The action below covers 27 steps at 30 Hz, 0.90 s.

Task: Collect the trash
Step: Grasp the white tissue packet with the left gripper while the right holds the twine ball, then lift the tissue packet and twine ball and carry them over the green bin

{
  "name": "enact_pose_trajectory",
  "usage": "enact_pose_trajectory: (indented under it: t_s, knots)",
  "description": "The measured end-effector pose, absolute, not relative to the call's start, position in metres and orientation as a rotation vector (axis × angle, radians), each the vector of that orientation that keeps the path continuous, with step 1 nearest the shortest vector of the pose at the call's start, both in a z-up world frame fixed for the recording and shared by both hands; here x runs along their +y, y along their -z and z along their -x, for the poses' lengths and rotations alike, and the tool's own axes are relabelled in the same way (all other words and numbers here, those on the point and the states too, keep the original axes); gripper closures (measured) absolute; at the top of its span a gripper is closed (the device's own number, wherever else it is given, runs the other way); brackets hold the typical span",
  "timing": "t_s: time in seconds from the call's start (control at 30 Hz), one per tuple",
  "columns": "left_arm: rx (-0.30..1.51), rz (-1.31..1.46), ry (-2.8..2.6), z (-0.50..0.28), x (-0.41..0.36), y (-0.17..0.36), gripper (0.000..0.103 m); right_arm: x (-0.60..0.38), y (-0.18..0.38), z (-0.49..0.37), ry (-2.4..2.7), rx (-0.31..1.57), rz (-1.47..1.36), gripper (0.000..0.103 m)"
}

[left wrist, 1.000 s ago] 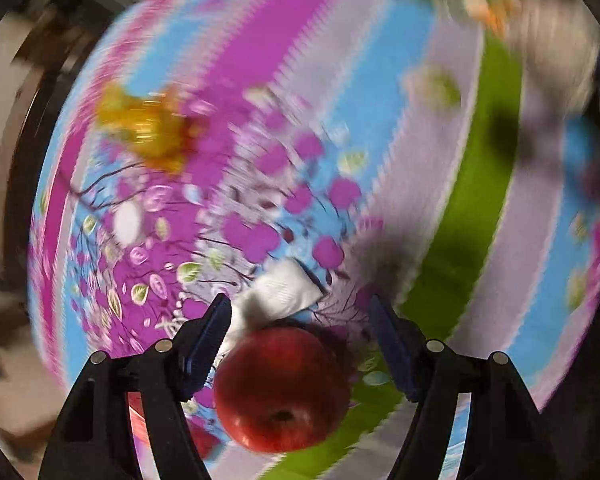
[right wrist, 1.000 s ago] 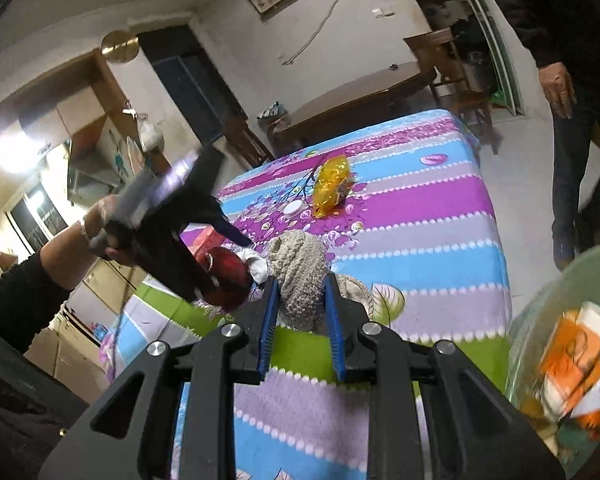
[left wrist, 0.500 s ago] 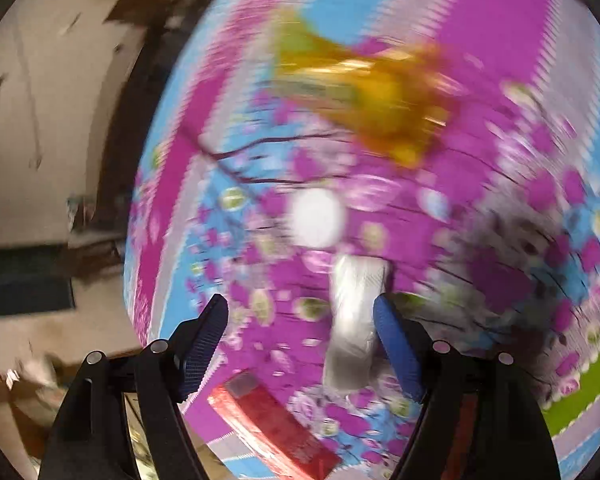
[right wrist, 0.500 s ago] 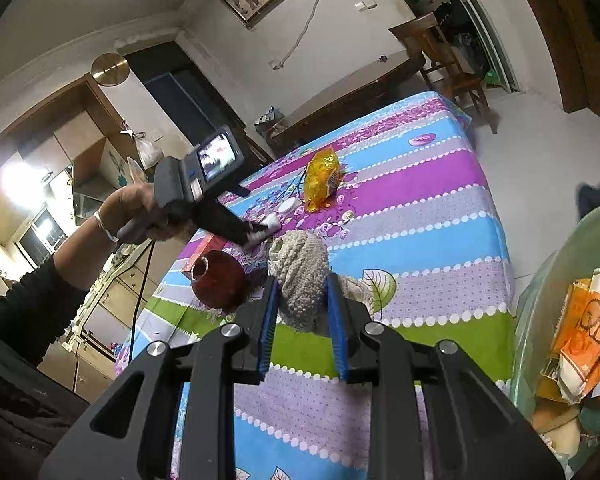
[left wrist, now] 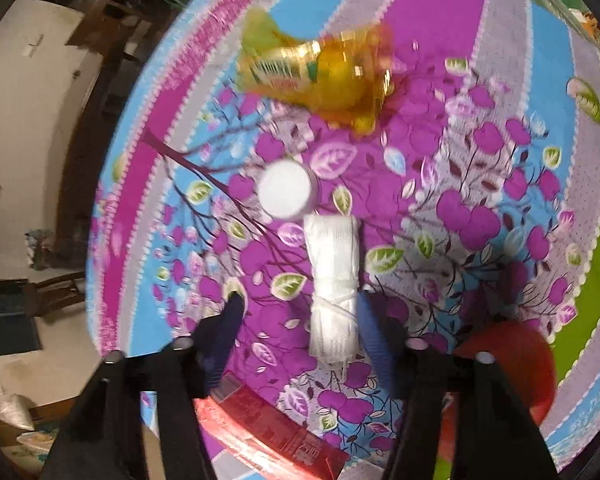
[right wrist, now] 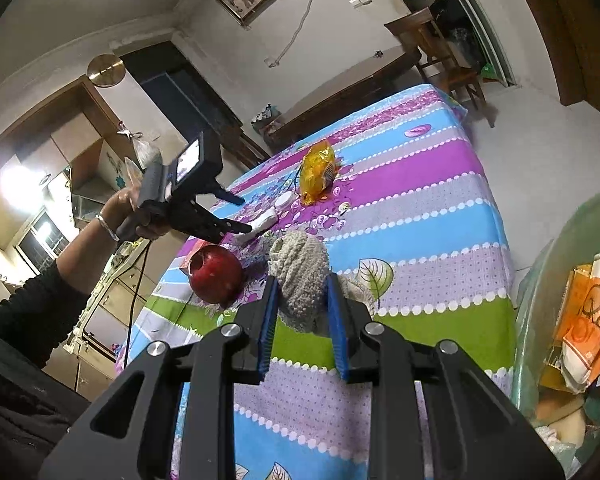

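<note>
Dim kitchen-dining room; table under a striped, flowered cloth (right wrist: 420,184), wooden table and chairs behind it, framed picture on the far wall.

Left gripper (left wrist: 296,316) points steeply down at a white wrapped packet (left wrist: 332,280) lying on the purple print. Jaws are closing, packet between them; the right finger sits just beside it or touching, the left finger is clear. Not clamped yet.

Right gripper (right wrist: 302,312): jaws narrow. A knitted hat (right wrist: 300,272) shows in the gap, but I cannot tell whether it is pinched or merely lying on the table beyond.

To do the step well, in my judgement: centre the packet, since it lies off toward the right finger and a one-sided close may push it aside. Close across its short width, low to the cloth without snagging fabric, then lift straight.

Count:
- white packet: one
- yellow snack bag (left wrist: 320,76): one
- white round lid (left wrist: 286,188): one
- red fruit (right wrist: 216,276): one
- red box (left wrist: 276,432): one
- hat: one
- green bin (right wrist: 540,292), already holding wrappers: one
</note>
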State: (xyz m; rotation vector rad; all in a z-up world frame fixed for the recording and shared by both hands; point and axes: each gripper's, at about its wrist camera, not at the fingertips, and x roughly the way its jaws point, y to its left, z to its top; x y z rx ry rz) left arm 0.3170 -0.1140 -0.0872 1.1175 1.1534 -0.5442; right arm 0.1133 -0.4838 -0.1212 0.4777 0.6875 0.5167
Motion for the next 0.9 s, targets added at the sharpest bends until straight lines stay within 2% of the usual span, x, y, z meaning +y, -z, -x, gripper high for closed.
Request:
enact_pose_trajectory:
  t_s: [0.27,0.5,0.73,0.77,0.9]
  knots:
    - [1.095,-1.016,0.595,-0.329,-0.108,0.081,0.050,-0.485,0.124,-0.113,-0.508,0.699,-0.489,0.079]
    - [0.981,-1.045,0.619,-0.316,-0.109,0.067,0.040,-0.485,0.129,-0.115,-0.514,0.705,-0.500,0.079]
    - [1.029,-1.046,0.638,-0.328,-0.104,0.084,0.040,-0.488,0.130,-0.114,-0.502,0.715,-0.506,0.079]
    - [1.044,-1.033,0.654,-0.329,-0.103,0.085,0.042,-0.489,0.131,-0.114,-0.499,0.718,-0.508,0.079]
    - [1.105,-0.988,0.694,-0.342,-0.097,0.093,0.066,-0.489,0.131,-0.113,-0.499,0.719,-0.507,0.079]
